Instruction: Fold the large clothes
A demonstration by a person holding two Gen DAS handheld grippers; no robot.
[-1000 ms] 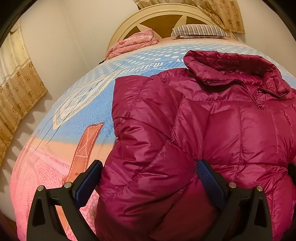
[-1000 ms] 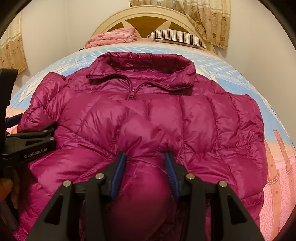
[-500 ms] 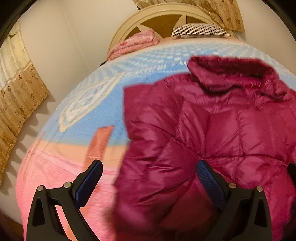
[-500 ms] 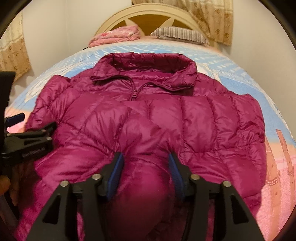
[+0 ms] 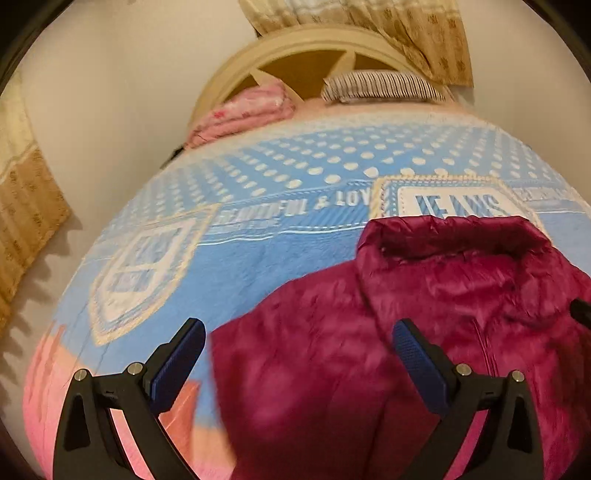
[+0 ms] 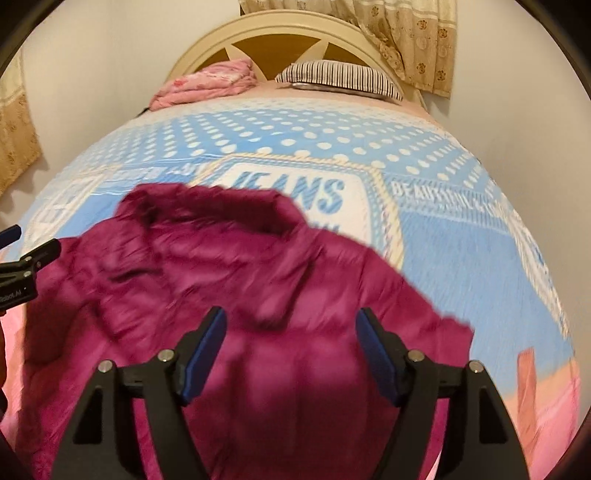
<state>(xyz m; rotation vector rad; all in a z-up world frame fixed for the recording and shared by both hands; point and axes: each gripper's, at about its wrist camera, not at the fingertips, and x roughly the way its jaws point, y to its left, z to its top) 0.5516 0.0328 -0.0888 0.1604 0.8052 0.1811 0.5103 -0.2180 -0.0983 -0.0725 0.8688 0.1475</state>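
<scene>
A magenta puffer jacket (image 5: 443,295) lies on the bed, collar toward the headboard, blurred by motion. My left gripper (image 5: 295,328) hovers above its left shoulder, open wide, with nothing pressed between the blue pads (image 5: 177,362). In the right wrist view the jacket (image 6: 221,266) fills the lower middle. My right gripper (image 6: 291,314) is over its body and its jaws are opening; the fabric sits below the pads, not pinched. The left gripper (image 6: 22,266) shows at the left edge of that view.
The blue and pink bedspread (image 5: 258,258) with a "JEANS" patch (image 6: 295,192) stretches beyond the jacket. At the head lie a folded pink blanket (image 6: 210,83) and a striped pillow (image 6: 340,75) against the cream headboard (image 6: 280,33). Curtains hang at left and right.
Both grippers rose and moved toward the head of the bed. The right jaws widened and let go of the jacket fold. More bedspread shows beyond the collar.
</scene>
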